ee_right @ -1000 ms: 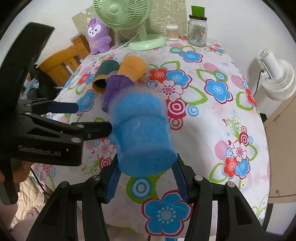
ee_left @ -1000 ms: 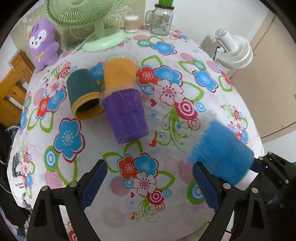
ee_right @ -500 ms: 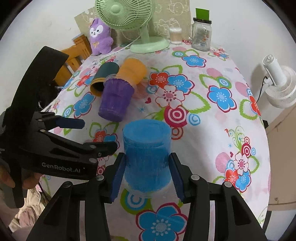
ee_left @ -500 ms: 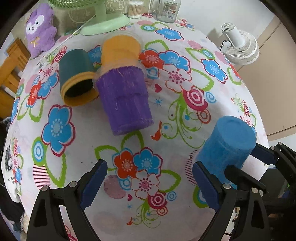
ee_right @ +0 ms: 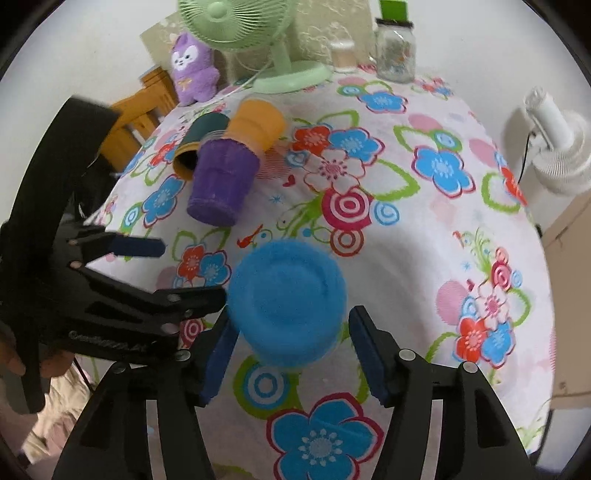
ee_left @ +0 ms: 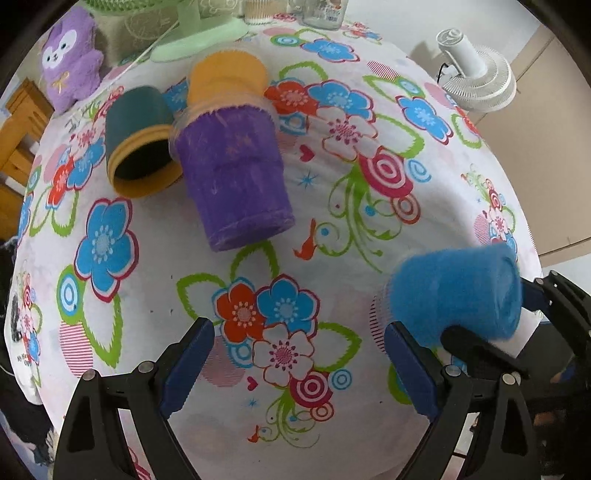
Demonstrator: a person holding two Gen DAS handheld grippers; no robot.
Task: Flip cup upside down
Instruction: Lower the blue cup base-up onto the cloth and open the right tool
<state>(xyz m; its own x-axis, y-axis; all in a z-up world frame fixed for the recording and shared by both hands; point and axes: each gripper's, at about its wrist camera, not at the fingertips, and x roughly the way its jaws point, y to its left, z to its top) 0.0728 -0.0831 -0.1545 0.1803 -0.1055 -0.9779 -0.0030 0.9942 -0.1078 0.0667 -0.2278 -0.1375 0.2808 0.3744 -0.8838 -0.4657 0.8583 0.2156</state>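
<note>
- The blue cup (ee_right: 287,308) stands base-up on the floral tablecloth (ee_right: 424,236), its flat bottom facing the right wrist camera, well toward the near edge from the purple cup (ee_right: 221,184).
- The right gripper (ee_right: 290,363) is spread; its blue pads (ee_right: 218,363) flank the blue cup on both sides with a gap showing on each side, so it is not pinching the cup.
- The left gripper (ee_left: 299,362) is spread wide over bare cloth with nothing between its pads; the blue cup (ee_left: 456,291) appears blurred just beyond its right finger.
- The purple cup (ee_left: 234,181) lies on its side, its wider end toward the near edge.
- An orange cup (ee_left: 227,79) lies end to end with the purple cup, on its far side.
- A dark green cup (ee_left: 138,136) with a yellow rim lies on its side touching the purple cup.
- Beyond these cups are a green fan (ee_right: 258,33), a purple plush toy (ee_right: 192,70) and a glass jar (ee_right: 394,50).
- A white fan (ee_right: 554,147) stands off the table's edge.
</note>
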